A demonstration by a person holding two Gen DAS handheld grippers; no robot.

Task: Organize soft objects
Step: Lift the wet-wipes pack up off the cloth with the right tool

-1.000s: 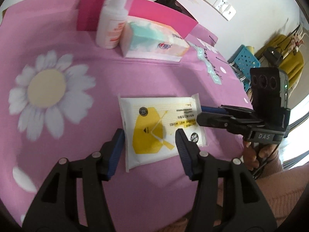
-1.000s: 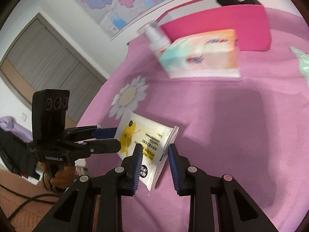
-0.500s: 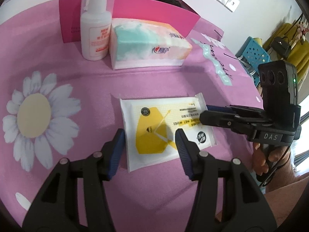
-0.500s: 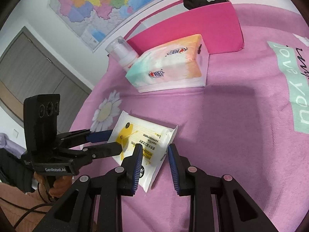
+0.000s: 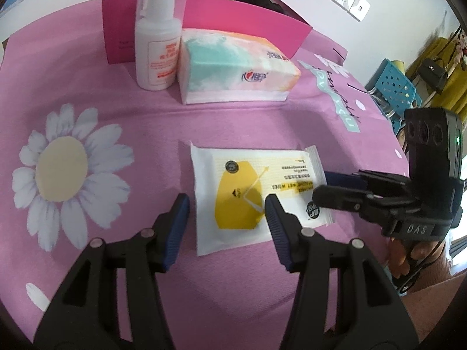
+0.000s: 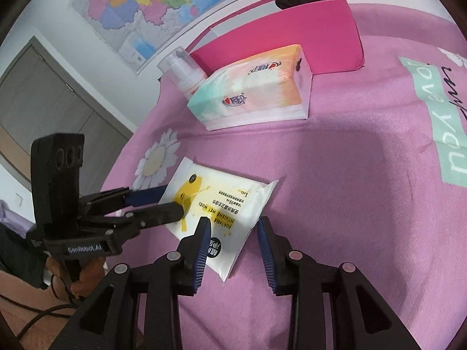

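Two wrist fisheye views, low and near over the bed point(image 5: 122, 116), looking from opposite sides; both share the wipes pack point(image 5: 256, 192) point(image 6: 221, 201).

wipes pack point(image 5: 256, 192): white, yellow | cloth point(image 5: 262, 122): pink, daisy print | box point(image 6: 292, 32): magenta

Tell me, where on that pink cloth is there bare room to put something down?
Bare cloth lies between the wipes pack and tissue pack, and over the daisy print. Crowded: bottle, tissues, pink box at the back.
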